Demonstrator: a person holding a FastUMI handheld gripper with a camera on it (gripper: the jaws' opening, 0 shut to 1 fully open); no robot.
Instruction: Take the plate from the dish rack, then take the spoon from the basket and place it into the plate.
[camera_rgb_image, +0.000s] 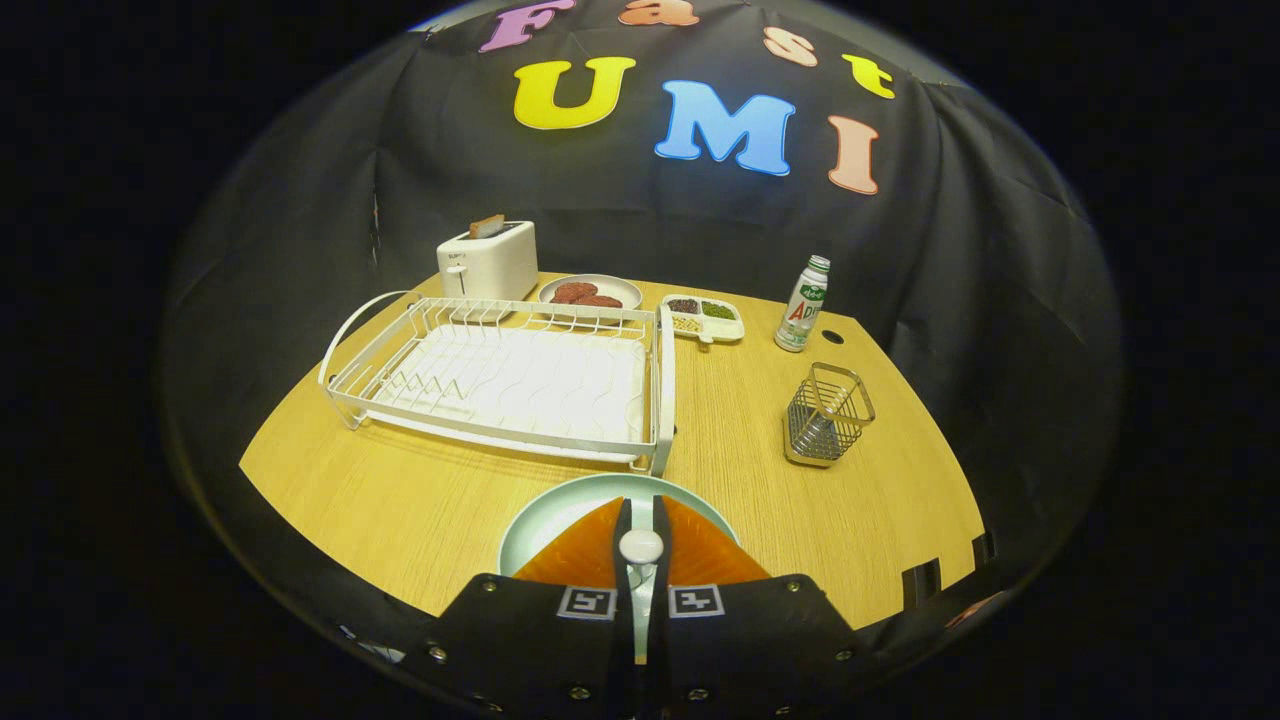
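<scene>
My jaws (640, 545) nearly closed, pinching one white spoon (640, 546) between them, over one pale green plate (560, 508) on desk (400, 500). Beyond plate: one white rack (520, 380), bare. Right of it, one wire basket (828, 415), well apart. Further back I count one toaster (490, 262), one dish of patties (590, 292), one divided tray (703, 316), one bottle (803, 305). Nothing between jaws and plate.

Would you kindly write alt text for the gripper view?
The gripper, jaws closed on a white spoon, hangs over a pale green plate on a wooden table. Beyond stand a white dish rack, a wire basket and a toaster.
</scene>
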